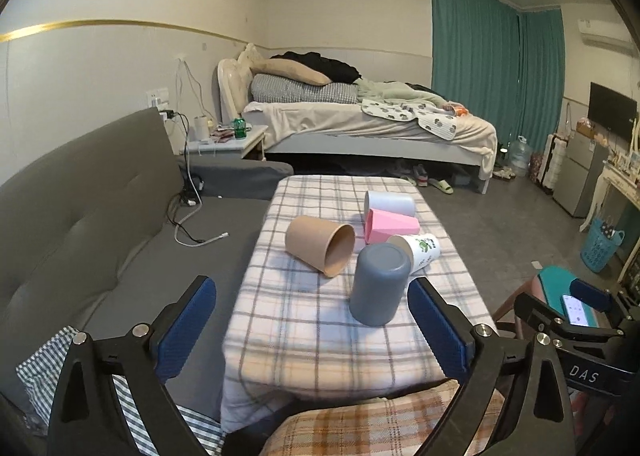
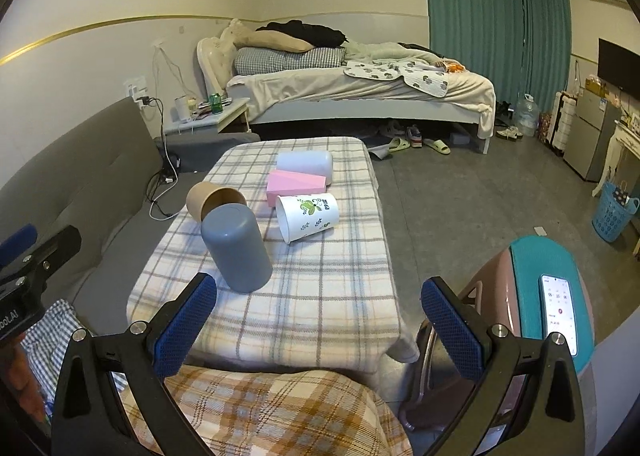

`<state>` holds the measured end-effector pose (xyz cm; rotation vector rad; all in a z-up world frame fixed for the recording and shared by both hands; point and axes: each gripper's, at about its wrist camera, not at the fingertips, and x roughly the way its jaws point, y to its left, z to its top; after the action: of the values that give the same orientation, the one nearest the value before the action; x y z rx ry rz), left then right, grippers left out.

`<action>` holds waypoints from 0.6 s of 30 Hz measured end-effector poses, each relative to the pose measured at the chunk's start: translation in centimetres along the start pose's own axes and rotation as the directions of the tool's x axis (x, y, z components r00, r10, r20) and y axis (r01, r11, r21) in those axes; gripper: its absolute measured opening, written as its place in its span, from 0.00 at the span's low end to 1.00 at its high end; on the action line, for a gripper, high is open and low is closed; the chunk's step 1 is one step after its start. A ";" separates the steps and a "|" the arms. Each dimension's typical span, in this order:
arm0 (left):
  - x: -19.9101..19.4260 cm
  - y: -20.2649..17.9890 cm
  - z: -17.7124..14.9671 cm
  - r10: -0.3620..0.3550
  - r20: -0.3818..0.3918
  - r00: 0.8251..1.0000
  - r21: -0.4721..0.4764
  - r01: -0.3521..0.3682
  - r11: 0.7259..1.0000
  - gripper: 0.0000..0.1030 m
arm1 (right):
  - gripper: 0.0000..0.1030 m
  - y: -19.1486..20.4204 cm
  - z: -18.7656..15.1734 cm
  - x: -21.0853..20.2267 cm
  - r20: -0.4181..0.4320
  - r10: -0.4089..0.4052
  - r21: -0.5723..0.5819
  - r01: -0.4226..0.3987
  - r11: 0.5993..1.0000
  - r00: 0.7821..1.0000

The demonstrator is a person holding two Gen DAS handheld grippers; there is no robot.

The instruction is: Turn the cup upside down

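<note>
A: Five cups sit on the plaid-covered table. Nearest, at centre frame in the left wrist view, the grey-blue cup stands mouth down, its flat base on top. Nothing shows inside it.

B: And the grippers?

A: Both spread wide, holding nothing. The left gripper fills the bottom of its own view, blue pads either side of the table's near end, apart from the cup. The right gripper sits at the bottom of its view, the grey-blue cup just above its left finger, not touching.

B: Next back?

A: The brown paper cup lies on its side left of centre, mouth facing the camera, looking bare inside. At right of centre the white printed cup also lies on its side, bare inside as far as I can see, with a green leafy drawing; its small print is too blurred to read. Beyond it the pink cup lies sideways, and farthest, the pale lavender cup, also on its side.

B: Any writing?

A: "DAS" on the right gripper's body at lower right of the left wrist view. At the left edge of the right view, partial letters like "pot.AI". A phone at lower right shows a lit screen, unreadable.
</note>
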<state>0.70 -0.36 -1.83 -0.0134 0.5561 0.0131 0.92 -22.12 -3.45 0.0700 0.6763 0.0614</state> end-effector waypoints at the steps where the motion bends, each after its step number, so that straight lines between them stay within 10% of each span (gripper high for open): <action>1: -0.1 0.1 -0.2 0.001 0.000 1.000 0.001 -0.001 1.000 0.97 | 1.00 -0.1 -0.1 -0.1 0.002 0.000 -0.001 0.000 1.000 1.000; 18: 0.2 0.2 -0.7 -0.001 -0.048 0.999 -0.007 0.001 1.000 0.97 | 1.00 -0.6 0.1 -0.1 0.013 0.005 0.012 -0.005 1.000 1.000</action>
<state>0.48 -0.13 -2.52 -0.0208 0.6042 0.0137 0.92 -22.69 -3.35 0.0838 0.6635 0.0613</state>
